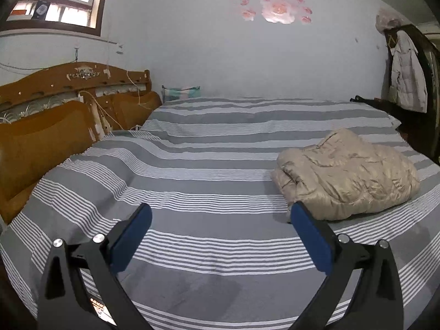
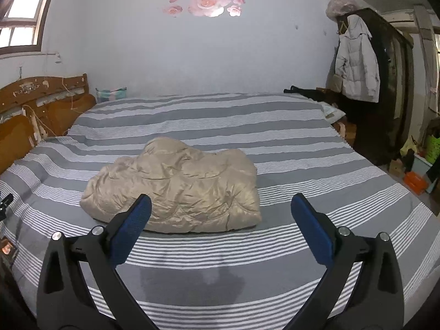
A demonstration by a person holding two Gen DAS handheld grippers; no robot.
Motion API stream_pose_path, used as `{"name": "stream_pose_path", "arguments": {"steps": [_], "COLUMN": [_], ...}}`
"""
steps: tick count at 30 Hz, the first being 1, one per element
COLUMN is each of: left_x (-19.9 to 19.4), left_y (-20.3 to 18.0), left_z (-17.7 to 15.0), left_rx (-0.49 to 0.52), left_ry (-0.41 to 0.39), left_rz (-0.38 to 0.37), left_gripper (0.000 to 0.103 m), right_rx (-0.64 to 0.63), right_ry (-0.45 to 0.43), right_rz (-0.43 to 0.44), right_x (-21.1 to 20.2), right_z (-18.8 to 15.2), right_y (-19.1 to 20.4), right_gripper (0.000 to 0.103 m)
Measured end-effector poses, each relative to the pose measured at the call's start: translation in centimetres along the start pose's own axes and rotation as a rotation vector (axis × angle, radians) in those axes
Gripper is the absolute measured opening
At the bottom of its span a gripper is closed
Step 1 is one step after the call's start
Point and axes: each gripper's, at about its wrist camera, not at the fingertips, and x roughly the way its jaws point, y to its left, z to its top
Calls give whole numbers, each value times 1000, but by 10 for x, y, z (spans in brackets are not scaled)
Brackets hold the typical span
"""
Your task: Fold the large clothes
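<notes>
A beige quilted padded garment (image 2: 176, 187) lies folded into a compact bundle on the bed with the grey and white striped sheet (image 2: 220, 247). In the left wrist view it sits to the right (image 1: 349, 176). My left gripper (image 1: 220, 217) is open and empty, held above the sheet to the left of the bundle; its right finger is near the bundle's front corner. My right gripper (image 2: 220, 209) is open and empty, just in front of the bundle, with its left finger overlapping the bundle's near edge in view.
A wooden headboard (image 1: 41, 126) with hanging cords stands along the bed's left side. A dark wardrobe (image 2: 390, 88) with a white puffer jacket (image 2: 357, 63) hanging on it stands at the right. Boxes and bins (image 2: 418, 170) sit on the floor at right.
</notes>
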Motion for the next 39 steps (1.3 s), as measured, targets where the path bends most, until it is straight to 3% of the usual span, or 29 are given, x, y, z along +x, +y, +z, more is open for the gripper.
{"name": "stream_pose_path", "arguments": {"steps": [10, 17, 21, 30, 39], "left_x": [28, 55, 60, 79, 95], "left_y": [22, 48, 53, 77, 78], "left_z": [-26, -61, -61, -68, -78], "left_rx": [97, 181, 190, 114, 135], "left_ry": [40, 110, 86, 150, 217], "left_rz": [-107, -76, -75, -26, 9], "left_gripper": [101, 101, 101, 101, 101], "right_rx": [1, -29, -56, -157, -169], "right_ry": [29, 59, 64, 29, 9], "right_rz": [19, -3, -2, 10, 12], "right_x": [3, 7, 6, -6, -12], "right_z": [-1, 6, 13, 37, 47], "right_y": [2, 11, 22, 54, 58], "right_gripper": [100, 100, 100, 100, 100]}}
